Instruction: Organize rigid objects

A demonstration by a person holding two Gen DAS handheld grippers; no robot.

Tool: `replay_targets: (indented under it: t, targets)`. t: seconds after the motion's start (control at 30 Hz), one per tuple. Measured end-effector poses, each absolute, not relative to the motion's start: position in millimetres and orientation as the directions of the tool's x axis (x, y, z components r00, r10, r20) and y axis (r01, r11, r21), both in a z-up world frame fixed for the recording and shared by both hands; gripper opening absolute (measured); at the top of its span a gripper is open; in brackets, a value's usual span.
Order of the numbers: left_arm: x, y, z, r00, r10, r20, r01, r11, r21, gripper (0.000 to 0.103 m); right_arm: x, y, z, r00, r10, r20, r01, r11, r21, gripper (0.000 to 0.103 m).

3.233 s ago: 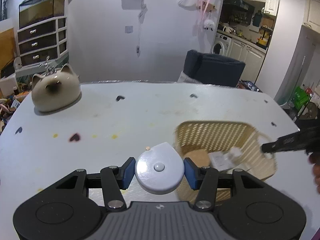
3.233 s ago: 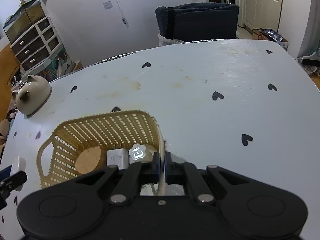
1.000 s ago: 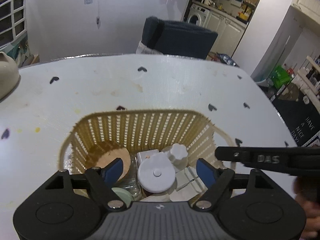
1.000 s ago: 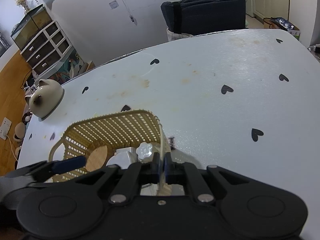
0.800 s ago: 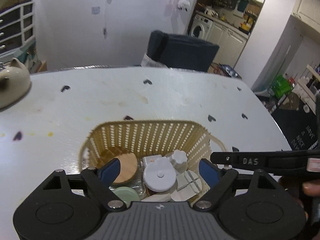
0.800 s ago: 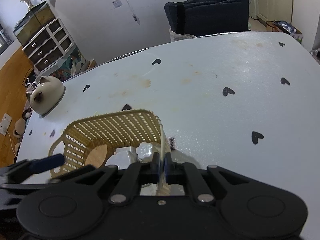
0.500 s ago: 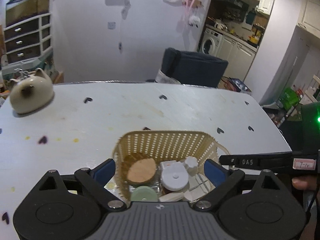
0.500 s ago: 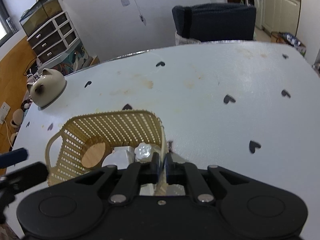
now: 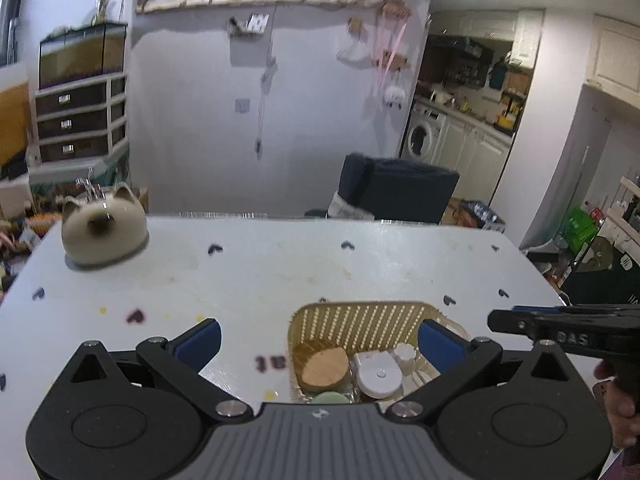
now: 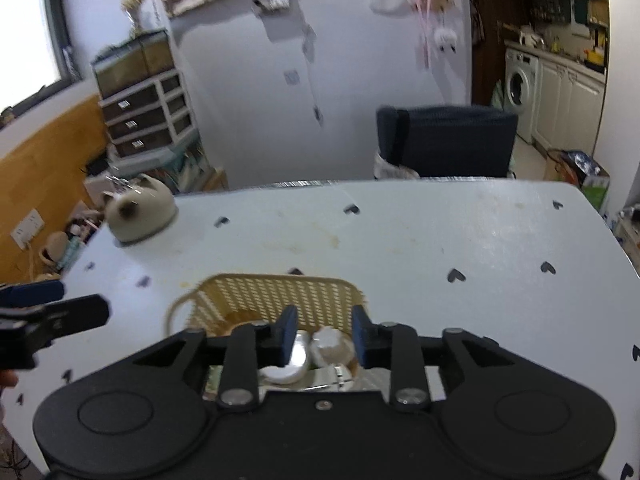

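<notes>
White counter [image 9: 280, 276] dotted with small dark hearts, set in a cluttered room with a dark chair [image 9: 396, 190] at the far edge. Near the middle-right of it, a tan slotted basket [image 9: 360, 316] holding the sorted rigid pieces: round white tape measure [image 9: 378, 376], cork-topped disc [image 9: 323, 370], pale green lid [image 9: 330, 398], small scalloped white knob [image 9: 404, 354]. Packed close together, touching, all below the rim.

Left gripper [image 9: 318, 338] lifted above and nearer than the basket, blue-padded fingers [image 9: 198, 338] spread wide, nothing between them. Right gripper [image 10: 324, 338] just over the basket's near-right side, fingers [image 10: 289, 334] parted and empty, no longer pinching the rim as judged from the gap.

Far left on the counter, a cream cat-shaped ceramic piece [image 9: 104, 230], well apart from the basket, likely decor or perhaps a remaining item; cannot tell which.

Judged close to finished. For a clean finish: lift both grippers straight up and away, clear of the rim, avoid nudging the light basket sideways, keep fingers wide until clear of the contents.
</notes>
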State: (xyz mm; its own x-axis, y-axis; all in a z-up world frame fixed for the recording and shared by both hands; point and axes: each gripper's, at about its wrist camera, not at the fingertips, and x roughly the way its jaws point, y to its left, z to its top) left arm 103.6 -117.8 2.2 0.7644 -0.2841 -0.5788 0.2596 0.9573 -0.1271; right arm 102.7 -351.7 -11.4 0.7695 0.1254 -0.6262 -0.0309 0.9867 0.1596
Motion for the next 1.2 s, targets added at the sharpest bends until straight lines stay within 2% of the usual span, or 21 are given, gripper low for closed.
replay_targets:
  t: [0.37,0.43,0.57,0.63,0.7,0.8,0.9,1.2]
  targets:
    - [58,-91,10,0.811,-0.247,-0.531,0.250,0.966,-0.066,0.103,25,-334,11,0.856,0.049,-0.514,0.011,0.994,0.112,0.059]
    - [52,-87,11,0.814,-0.249,-0.526,0.254,0.965,-0.063,0.103,15,-333,12,0.866,0.037,-0.499,0.017,0.994,0.104,0.066]
    - [38,-80,13,0.836,-0.204,-0.510,0.225,0.974,-0.020,0.103,-4,-330,14,0.881,0.011,-0.473,0.034,0.996,0.087,0.076]
    - [33,-79,12,0.837,-0.193,-0.513,0.221,0.975,-0.008,0.103,-12,-328,13,0.885,-0.005,-0.465,0.047,0.996,0.080,0.086]
    - [30,-76,10,0.828,-0.194,-0.526,0.221,0.975,-0.011,0.103,-18,-327,13,0.890,-0.011,-0.455,0.052,0.996,0.077,0.089]
    - [25,-73,7,0.819,-0.185,-0.543,0.218,0.976,-0.004,0.103,-26,-323,12,0.896,-0.028,-0.442,0.061,0.996,0.061,0.100]
    - [20,-68,4,0.814,-0.184,-0.551,0.217,0.976,-0.006,0.103,-32,-320,11,0.897,-0.041,-0.441,0.070,0.996,0.050,0.103]
    - [7,-66,0,0.816,-0.144,-0.560,0.182,0.983,0.012,0.103,-44,-320,3,0.885,-0.089,-0.456,0.111,0.994,0.022,0.103]
